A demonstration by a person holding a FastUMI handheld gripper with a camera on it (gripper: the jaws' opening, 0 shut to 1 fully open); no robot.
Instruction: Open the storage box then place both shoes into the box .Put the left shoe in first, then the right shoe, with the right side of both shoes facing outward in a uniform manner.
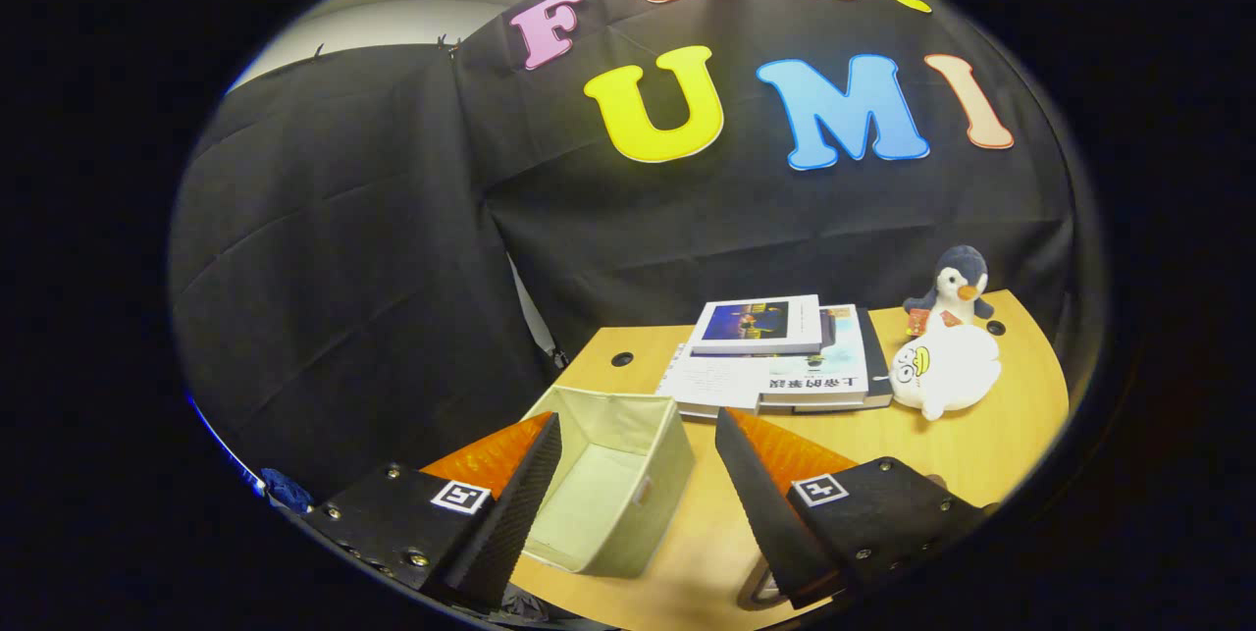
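A pale beige fabric storage box (613, 484) stands open on the wooden table (981, 445), its inside bare. It lies between and just ahead of my fingers, nearer the left one. My gripper (638, 430) is open, held above the table with nothing between its fingers. The left finger (510, 503) overlaps the box's near left wall in the picture.
Beyond the box lies a stack of books (775, 356). To their right sit a white plush toy (942, 366) and a small penguin plush (957, 288) near the table's far right corner. Black cloth closes the booth behind and to the left.
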